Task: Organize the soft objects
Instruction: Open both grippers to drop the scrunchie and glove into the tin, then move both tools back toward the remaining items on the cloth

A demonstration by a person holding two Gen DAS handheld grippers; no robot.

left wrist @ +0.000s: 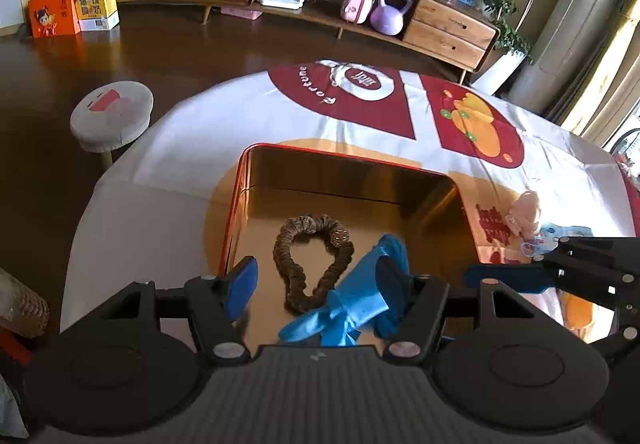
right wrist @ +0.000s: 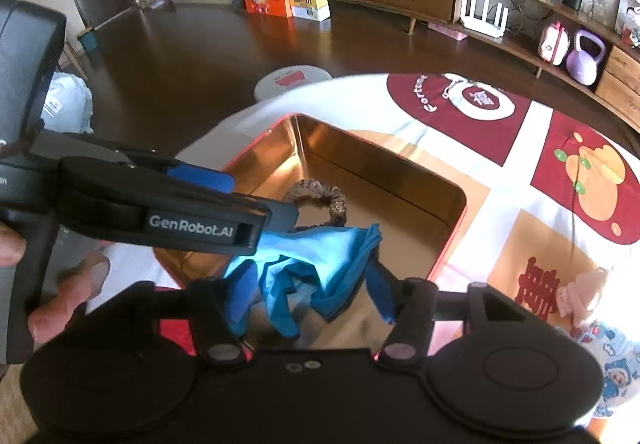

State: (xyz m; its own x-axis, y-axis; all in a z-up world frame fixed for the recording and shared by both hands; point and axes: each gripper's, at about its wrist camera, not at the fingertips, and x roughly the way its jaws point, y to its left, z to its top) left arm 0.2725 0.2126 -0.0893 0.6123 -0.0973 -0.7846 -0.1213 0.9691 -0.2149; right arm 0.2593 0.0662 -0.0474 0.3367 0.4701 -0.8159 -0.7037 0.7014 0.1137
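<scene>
1. The blue cloth lies bunched inside the gold tin, near its front wall, at about 5 o'clock from the brown scrunchie that rests on the tin floor. In your right wrist view the same cloth hides the scrunchie's lower half.
2. The near edge of the tin is cut off behind both gripper bodies, so you cannot see how the cloth ends there. Where cloth meets blue pad in the right view is hard to separate, both being blue.
3. Your left gripper points steeply down over the tin with its fingers spread; the right-hand pad sits against the cloth, the other stands clear, so nothing is pinched.
4. Your right gripper also tilts down, fingers released and parted, with the cloth draped loosely between them.
5. In the right view, the left gripper crosses in from 9 o'clock, and your hand shows below it, fingertips only.
6. That gripper's side reads "GenRobot.AI". The cloth-covered worktop carries the word "Fortune" on a red panel; other characters there are too distorted to read.
7. A pink soft toy lies on the worktop at 3 o'clock from the tin, partly cut off in both views.
</scene>
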